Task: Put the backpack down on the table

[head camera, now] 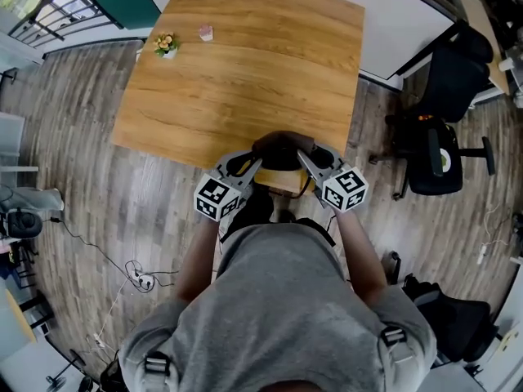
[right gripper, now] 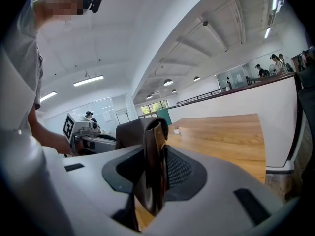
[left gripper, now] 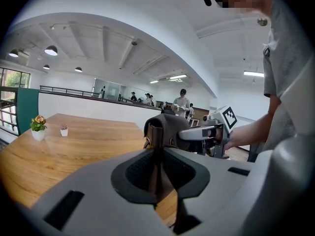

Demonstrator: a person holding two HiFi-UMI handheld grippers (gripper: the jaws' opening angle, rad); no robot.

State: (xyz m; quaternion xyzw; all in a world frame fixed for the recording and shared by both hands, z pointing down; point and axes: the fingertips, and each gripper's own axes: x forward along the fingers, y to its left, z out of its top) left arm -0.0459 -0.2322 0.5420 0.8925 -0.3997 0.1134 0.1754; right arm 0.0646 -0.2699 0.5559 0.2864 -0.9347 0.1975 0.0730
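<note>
A dark brown backpack hangs between my two grippers at the near edge of the wooden table. Its lower part is hidden behind the grippers and my body. My left gripper is shut on a brown strap on the bag's left side. My right gripper is shut on a strap on its right side. In the left gripper view the backpack rises just past the jaws, with the right gripper behind it. The right gripper view shows the backpack and the left gripper beyond.
A small flower pot and a tiny pink pot stand at the table's far left. A black office chair stands right of the table. Cables lie on the wood floor at left, and a dark bag at lower right.
</note>
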